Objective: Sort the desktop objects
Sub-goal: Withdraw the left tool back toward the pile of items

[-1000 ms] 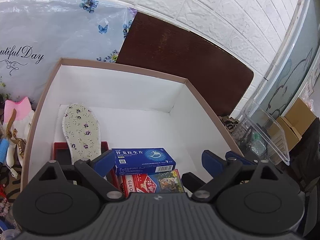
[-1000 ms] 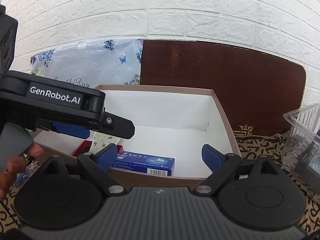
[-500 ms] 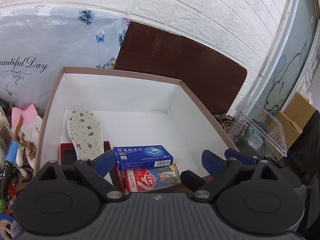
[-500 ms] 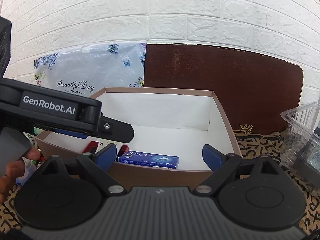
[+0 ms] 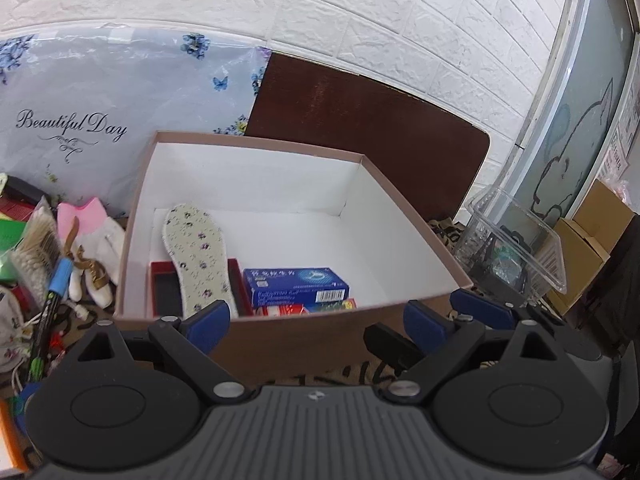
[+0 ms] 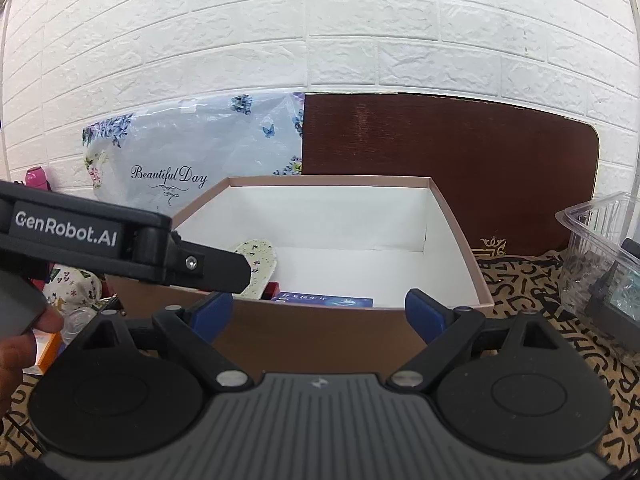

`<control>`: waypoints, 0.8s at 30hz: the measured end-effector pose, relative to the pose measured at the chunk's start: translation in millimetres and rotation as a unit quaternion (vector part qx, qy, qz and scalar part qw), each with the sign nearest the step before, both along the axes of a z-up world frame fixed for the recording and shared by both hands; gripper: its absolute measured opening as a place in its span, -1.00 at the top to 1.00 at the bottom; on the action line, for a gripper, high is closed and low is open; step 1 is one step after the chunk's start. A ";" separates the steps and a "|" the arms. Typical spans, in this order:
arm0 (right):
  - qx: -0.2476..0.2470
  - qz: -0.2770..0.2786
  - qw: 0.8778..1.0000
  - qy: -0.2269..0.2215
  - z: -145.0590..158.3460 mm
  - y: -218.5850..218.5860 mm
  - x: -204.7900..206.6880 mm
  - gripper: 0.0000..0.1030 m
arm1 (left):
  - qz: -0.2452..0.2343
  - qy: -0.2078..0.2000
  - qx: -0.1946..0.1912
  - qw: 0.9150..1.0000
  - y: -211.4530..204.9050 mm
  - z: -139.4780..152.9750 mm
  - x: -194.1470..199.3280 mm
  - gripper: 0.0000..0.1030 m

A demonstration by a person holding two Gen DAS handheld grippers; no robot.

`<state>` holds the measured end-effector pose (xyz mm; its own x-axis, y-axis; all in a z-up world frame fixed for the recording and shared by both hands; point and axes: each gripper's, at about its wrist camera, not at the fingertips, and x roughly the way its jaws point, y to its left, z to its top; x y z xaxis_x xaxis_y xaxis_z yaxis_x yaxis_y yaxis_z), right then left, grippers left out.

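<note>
Brick-walled desk; both hand-held grippers wide, empty.

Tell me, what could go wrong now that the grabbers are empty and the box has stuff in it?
Two things, maybe. The left gripper and right gripper hang open close together, and the left one's arm crosses the right view, so they might bump. Also, the flowery insole lies on the red tray, leaning up the wall of the box, so the next thing dropped in could knock it crooked.
</note>
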<state>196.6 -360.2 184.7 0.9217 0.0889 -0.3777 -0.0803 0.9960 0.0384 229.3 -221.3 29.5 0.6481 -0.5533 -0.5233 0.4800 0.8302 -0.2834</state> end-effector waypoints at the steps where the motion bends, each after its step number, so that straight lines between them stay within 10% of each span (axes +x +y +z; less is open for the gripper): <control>1: 0.001 0.001 1.000 0.000 0.2 2.1 -3.1 -0.77 | 0.003 0.001 -0.002 1.000 3.6 -0.9 -3.5 -0.87; 24: 0.015 0.076 0.995 0.055 -30.1 75.5 -60.5 -0.78 | 0.064 0.067 0.011 0.996 77.8 -38.1 -65.0 -0.87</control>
<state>136.1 -284.7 154.6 0.8495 0.2374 -0.4711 -0.2243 0.9708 0.0847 164.3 -143.6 -8.6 0.6357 -0.4584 -0.6210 0.3293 0.8887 -0.3189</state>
